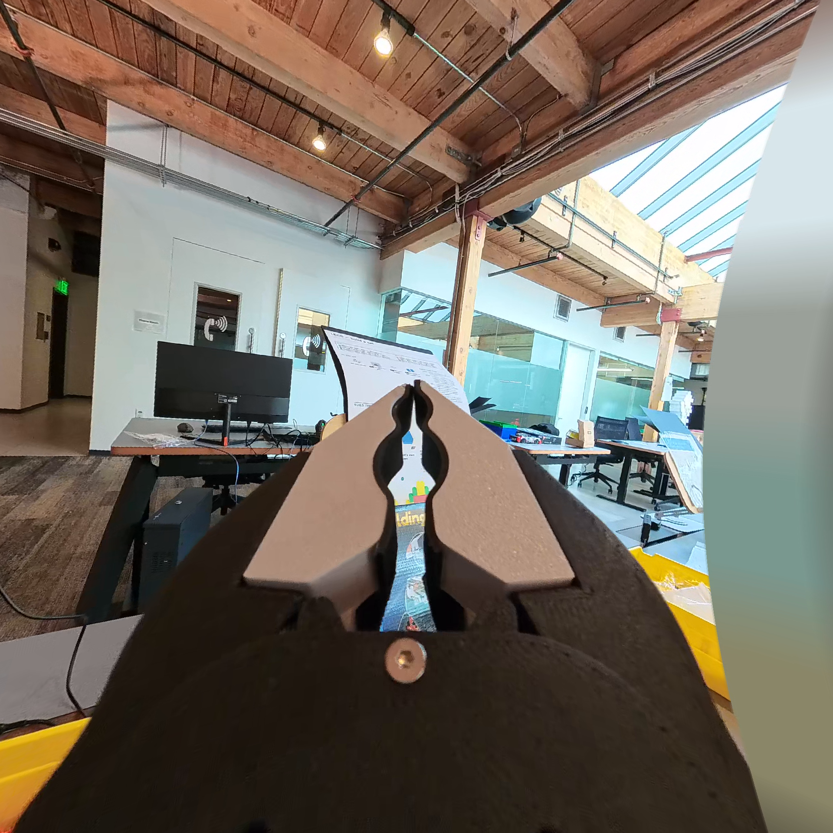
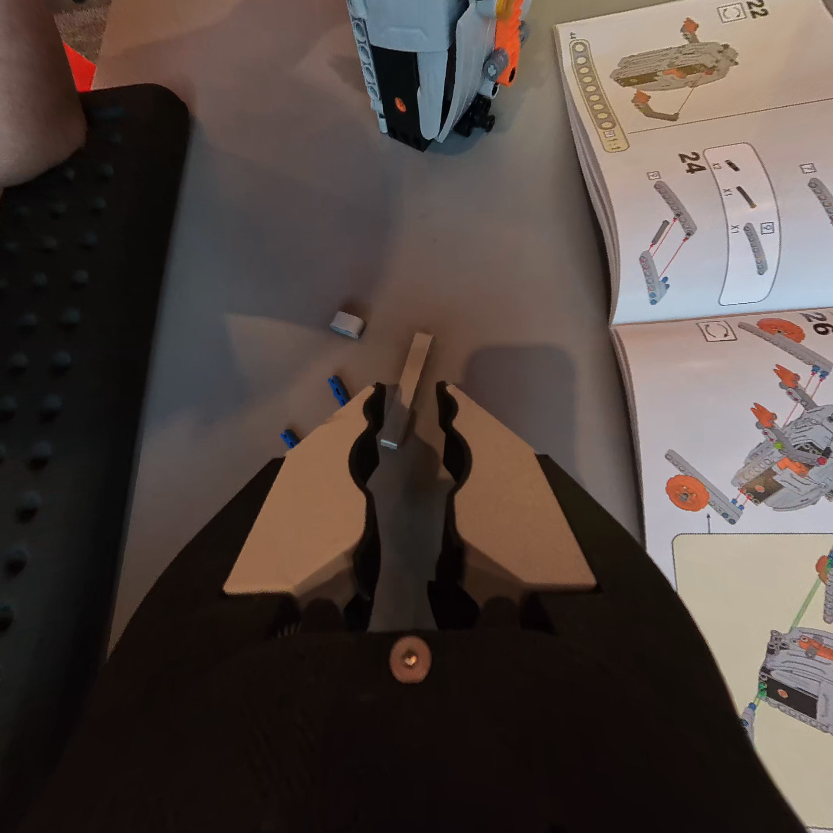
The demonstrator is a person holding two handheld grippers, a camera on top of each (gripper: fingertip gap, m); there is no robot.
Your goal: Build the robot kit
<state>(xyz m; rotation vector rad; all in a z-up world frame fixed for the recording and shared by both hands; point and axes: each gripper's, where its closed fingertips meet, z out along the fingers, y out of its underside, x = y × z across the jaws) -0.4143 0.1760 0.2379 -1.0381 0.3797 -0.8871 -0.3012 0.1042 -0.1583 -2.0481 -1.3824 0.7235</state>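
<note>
My right gripper is open, low over a grey table top. A long grey beam lies between its fingertips, close to the left finger, and the jaws are not closed on it. A short grey piece and two blue pins lie just to the left. A grey, black and orange brick model stands farther ahead. My left gripper is shut with its tips touching and nothing visibly between them. It is raised and points out into the room.
An open instruction booklet lies on the right and a black studded mat on the left. In the left wrist view a printed sheet stands behind the fingers, yellow bins sit low down, and a desk with a monitor stands beyond. My hands' fingertips stand some 40 cm from each other. Measured from the fingertips, the short grey piece is 4 cm or so from the right gripper and 40 cm from the left.
</note>
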